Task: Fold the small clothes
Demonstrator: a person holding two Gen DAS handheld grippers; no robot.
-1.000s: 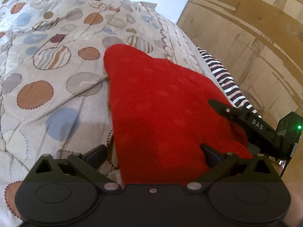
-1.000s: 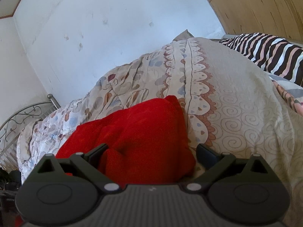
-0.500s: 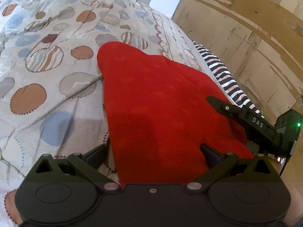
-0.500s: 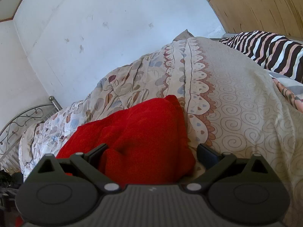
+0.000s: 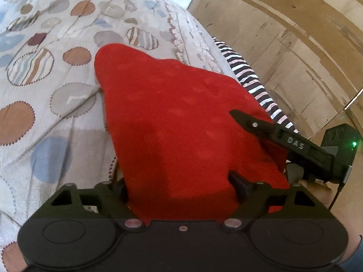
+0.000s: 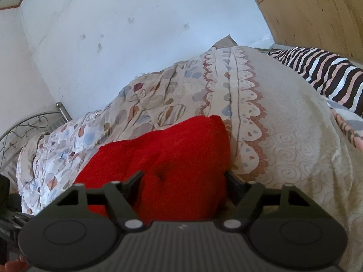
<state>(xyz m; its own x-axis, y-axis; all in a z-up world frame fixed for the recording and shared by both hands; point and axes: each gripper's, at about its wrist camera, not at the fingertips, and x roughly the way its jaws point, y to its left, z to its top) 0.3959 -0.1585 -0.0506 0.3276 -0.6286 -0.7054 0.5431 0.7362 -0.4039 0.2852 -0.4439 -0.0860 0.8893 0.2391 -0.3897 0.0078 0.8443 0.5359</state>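
Note:
A small red fleece garment lies on a patterned quilt. My left gripper is open, its jaws astride the garment's near edge; the left finger is partly hidden under the cloth. The right gripper's finger shows at the garment's right edge in the left wrist view. In the right wrist view the garment bunches up between the jaws of my right gripper, which stand wide apart around its near end.
A striped cloth lies at the bed's far right, also seen in the left wrist view. A wooden wall stands right of the bed. A metal bed frame and a white wall lie beyond.
Both grippers have pushed forward a little onto the garment's near edge. The left gripper's left finger has slipped under the cloth. The jaws stay open.

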